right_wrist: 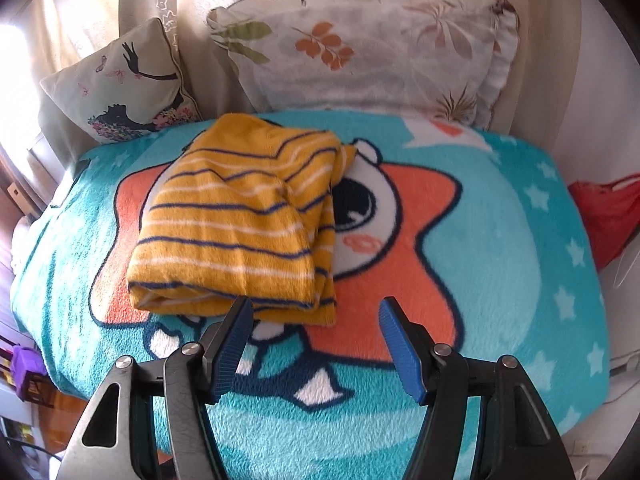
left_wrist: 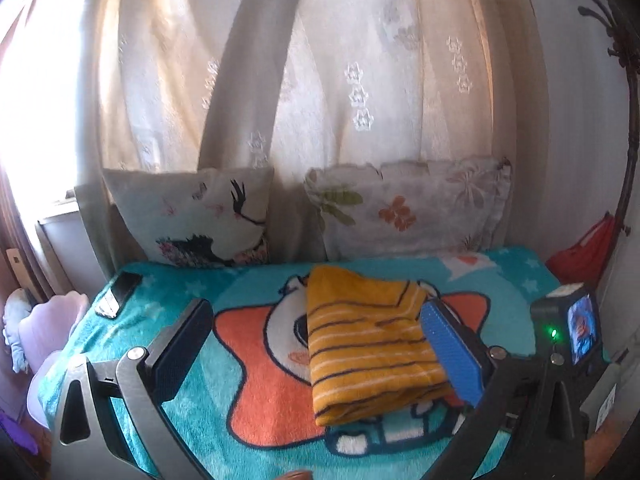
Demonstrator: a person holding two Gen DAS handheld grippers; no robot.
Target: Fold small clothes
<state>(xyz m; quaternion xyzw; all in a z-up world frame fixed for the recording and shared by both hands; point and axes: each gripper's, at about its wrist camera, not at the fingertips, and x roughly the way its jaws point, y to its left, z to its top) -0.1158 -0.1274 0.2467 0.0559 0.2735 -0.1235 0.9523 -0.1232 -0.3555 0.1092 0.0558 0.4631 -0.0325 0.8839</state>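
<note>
A small mustard-yellow garment with navy and white stripes (left_wrist: 368,344) lies folded into a thick rectangle on the teal cartoon blanket (left_wrist: 256,380). My left gripper (left_wrist: 316,312) is open and empty, its jaws wide apart, with the garment lying between and just beyond them. In the right wrist view the folded garment (right_wrist: 240,216) lies left of centre on the blanket (right_wrist: 500,260). My right gripper (right_wrist: 316,308) is open and empty, just in front of the garment's near edge. The right gripper's body (left_wrist: 568,336) shows at the right of the left wrist view.
Two patterned cushions (left_wrist: 192,220) (left_wrist: 408,204) lean against a pale curtain (left_wrist: 360,80) at the back. A dark phone (left_wrist: 118,288) lies on the blanket's far left corner. A red cloth (right_wrist: 604,216) hangs off the right side. The bed's edges drop away left and right.
</note>
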